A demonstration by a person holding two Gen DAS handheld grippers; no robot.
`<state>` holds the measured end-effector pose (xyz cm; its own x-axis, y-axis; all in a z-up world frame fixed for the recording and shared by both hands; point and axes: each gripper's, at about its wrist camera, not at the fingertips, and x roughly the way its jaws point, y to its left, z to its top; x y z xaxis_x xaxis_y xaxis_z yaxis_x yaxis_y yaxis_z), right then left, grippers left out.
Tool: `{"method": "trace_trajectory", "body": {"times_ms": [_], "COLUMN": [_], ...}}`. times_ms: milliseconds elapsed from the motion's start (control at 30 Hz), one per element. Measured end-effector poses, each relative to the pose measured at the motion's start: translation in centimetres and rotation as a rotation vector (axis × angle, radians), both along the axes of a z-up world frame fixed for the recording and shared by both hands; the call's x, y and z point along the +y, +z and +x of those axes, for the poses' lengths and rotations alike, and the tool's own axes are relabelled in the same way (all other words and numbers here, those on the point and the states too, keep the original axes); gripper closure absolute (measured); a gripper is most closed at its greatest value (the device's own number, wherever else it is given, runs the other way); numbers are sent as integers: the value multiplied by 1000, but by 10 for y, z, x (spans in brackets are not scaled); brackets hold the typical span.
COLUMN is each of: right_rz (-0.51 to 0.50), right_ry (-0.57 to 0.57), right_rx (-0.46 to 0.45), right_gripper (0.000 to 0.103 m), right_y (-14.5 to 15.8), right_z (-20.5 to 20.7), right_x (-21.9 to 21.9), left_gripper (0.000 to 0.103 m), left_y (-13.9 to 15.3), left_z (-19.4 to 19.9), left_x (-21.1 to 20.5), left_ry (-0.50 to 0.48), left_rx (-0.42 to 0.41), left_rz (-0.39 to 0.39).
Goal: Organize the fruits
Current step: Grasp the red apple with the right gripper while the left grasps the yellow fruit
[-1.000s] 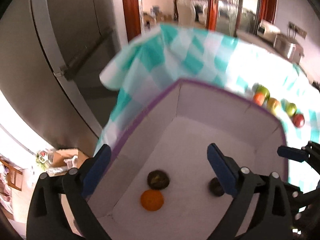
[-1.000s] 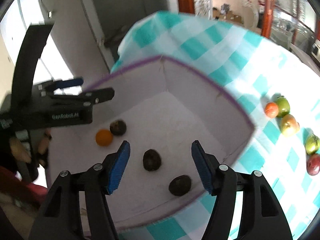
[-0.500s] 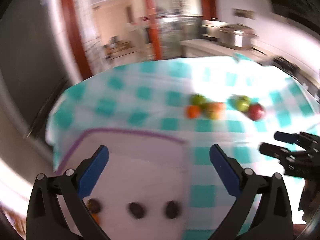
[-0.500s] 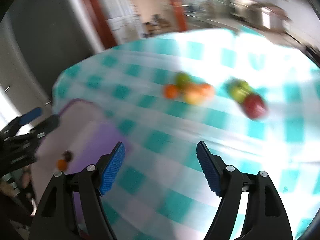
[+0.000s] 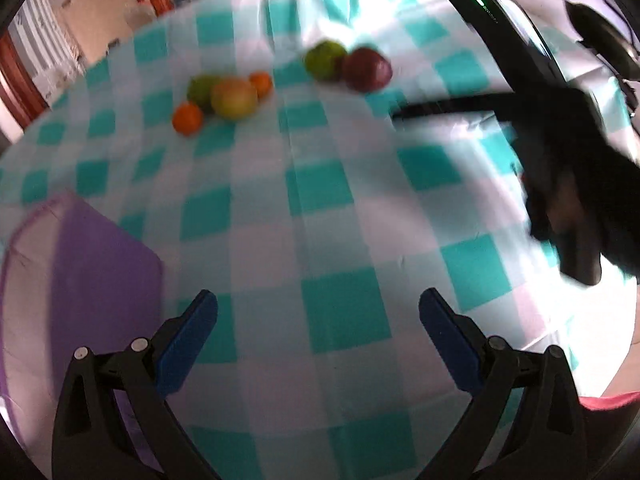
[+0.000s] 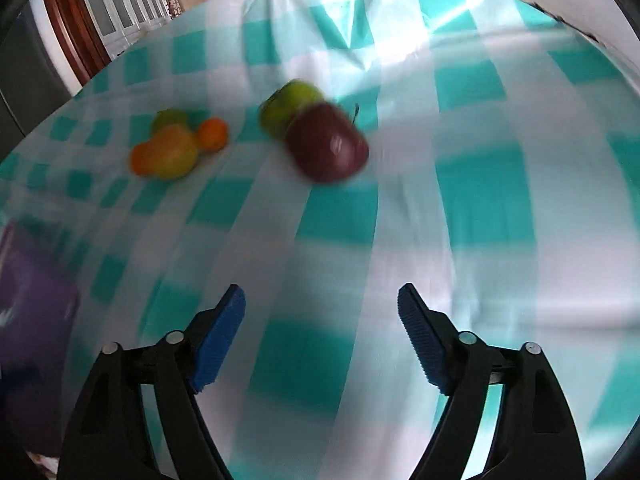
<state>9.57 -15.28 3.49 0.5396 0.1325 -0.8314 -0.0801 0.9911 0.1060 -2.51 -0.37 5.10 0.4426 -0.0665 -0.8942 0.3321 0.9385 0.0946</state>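
Though blurred — red apple [image 6: 327, 142] beyond right gripper [image 6: 321, 334]

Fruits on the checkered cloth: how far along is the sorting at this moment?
Done: nothing confirmable; the purple box shows only its wall, contents hidden. In hand: nothing; the left gripper and right gripper have open, empty jaws. Left: the red apple, green apple, two oranges and two more fruits beside them on the tablecloth.

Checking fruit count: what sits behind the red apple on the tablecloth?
A green apple sits right behind the red apple, apparently touching. Its lower part is covered by the red one.
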Motion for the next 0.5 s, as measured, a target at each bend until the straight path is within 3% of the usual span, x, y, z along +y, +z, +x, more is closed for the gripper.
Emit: {"method": "trace_trajectory", "body": {"times_ms": [100, 267, 333, 400, 500], "right_rz": [-114, -263, -274, -295, -200], "right_ry": [41, 159, 174, 141, 118], "right_rx": [-74, -113, -120, -133, -122], "right_gripper": [16, 16, 21, 40, 44], "right_y": [-2, -19, -22, -24, -23], "right_z": [34, 74, 78, 78, 81], "right_x": [13, 37, 39, 34, 18], "left_gripper": [2, 2, 2, 2, 2], "left_y": [-18, -34, -38, -40, -42], "left_z": [4, 26, 42, 61, 105], "left_x": [7, 26, 32, 34, 37], "left_ry": [56, 190, 236, 275, 353], "left_rx": [45, 90, 98, 99, 80], "left_rz": [4, -28, -52, -75, -133]}}
